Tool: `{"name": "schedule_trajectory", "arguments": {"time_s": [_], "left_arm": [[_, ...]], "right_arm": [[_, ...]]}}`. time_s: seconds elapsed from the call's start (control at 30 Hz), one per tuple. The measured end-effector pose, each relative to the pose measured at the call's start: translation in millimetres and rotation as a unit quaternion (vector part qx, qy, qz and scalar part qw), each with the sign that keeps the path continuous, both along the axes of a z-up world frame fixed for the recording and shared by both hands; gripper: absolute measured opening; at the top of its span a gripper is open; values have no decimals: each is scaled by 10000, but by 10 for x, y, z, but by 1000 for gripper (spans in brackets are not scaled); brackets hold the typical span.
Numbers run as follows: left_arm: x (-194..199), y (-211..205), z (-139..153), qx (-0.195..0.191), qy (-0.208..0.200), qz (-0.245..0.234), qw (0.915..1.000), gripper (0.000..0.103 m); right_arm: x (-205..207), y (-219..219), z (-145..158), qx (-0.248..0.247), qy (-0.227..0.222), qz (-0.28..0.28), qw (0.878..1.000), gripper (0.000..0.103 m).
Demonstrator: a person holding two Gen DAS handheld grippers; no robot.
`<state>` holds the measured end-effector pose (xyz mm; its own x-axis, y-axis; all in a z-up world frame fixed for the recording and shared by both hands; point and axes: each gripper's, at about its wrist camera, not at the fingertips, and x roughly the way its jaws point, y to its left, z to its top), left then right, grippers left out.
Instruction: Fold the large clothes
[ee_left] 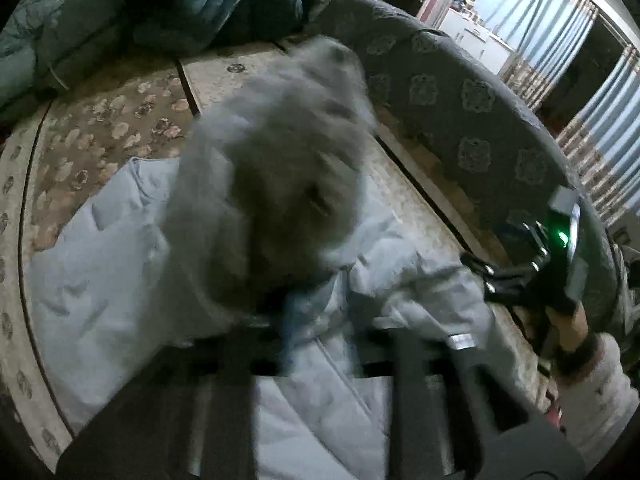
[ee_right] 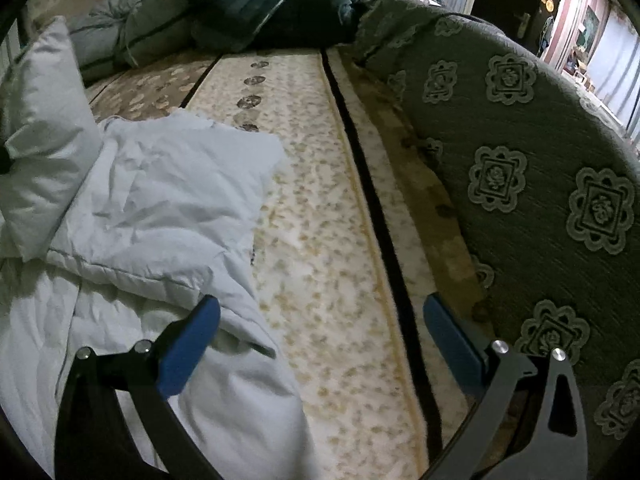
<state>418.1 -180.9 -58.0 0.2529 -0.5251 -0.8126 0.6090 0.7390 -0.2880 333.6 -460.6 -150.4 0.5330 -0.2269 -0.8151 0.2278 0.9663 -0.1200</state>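
Padded pale-blue jacket was seen spread and rumpled on the patterned mat, beside the grey medallion-patterned sofa back, with a blurred grey fur-like mass over it in the left wrist view. The right gripper was held wide apart above the jacket's edge, nothing gripped. The left gripper was too blurred for its state to be told.
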Motion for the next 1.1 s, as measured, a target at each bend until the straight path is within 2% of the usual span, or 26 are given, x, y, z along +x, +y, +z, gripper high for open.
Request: {"name": "schedule_trajectory", "arguments": {"time_s": [0.03, 0.1, 0.17, 0.3, 0.4, 0.5, 0.63, 0.7, 0.77, 0.8, 0.83, 0.87, 0.9, 0.93, 1.1], "left_arm": [[-63, 20, 38, -29, 4, -4, 10000, 99], [-298, 207, 148, 238, -481, 331, 9980, 100], [-438, 326, 133, 471, -663, 357, 9960, 100], [-440, 750, -64, 1201, -956, 953, 9835, 100], [-262, 1121, -264, 1487, -938, 1453, 9736, 100], [-45, 1501, -453, 1464, -631, 1958, 9676, 100], [56, 1879, -734, 1551, -492, 2591, 9520, 100], [59, 1911, -851, 1679, -382, 2609, 9499, 100], [48, 1950, -855, 1719, -537, 2629, 9479, 100], [31, 1945, -850, 1728, -643, 2631, 9470, 100], [16, 1919, -846, 1754, -739, 2616, 9462, 100], [-4, 1895, -872, 1849, -837, 2537, 9457, 100], [11, 1892, -884, 1982, -912, 2463, 9443, 100], [-1, 1856, -918, 2145, -1010, 2388, 9417, 100], [-4, 1818, -843, 2262, -1164, 2257, 9404, 100]], "right_arm": [[-3, 8, 5, 30, -10, -2, 10000, 101], [-1, 59, 2, 86, -11, 17, 10000, 101], [-3, 134, -23, 46, 34, 51, 10000, 101], [40, 277, -113, -46, 217, 111, 9997, 101], [67, 381, -116, -147, 264, 156, 9994, 101], [123, 472, -76, -200, 223, 194, 9994, 101], [226, 572, -25, -25, 106, 172, 9998, 101], [279, 623, 7, 25, -7, 152, 9999, 101], [356, 688, 17, 192, -90, 172, 9996, 101], [391, 713, 6, 350, -106, 207, 9991, 93], [415, 737, -8, 471, -93, 234, 9986, 78], [457, 771, -35, 665, -13, 277, 9974, 73], [470, 801, -36, 726, 4, 287, 9969, 65], [474, 834, -24, 714, -2, 271, 9971, 62], [365, 794, 57, 840, -139, 11, 9964, 62]]}}
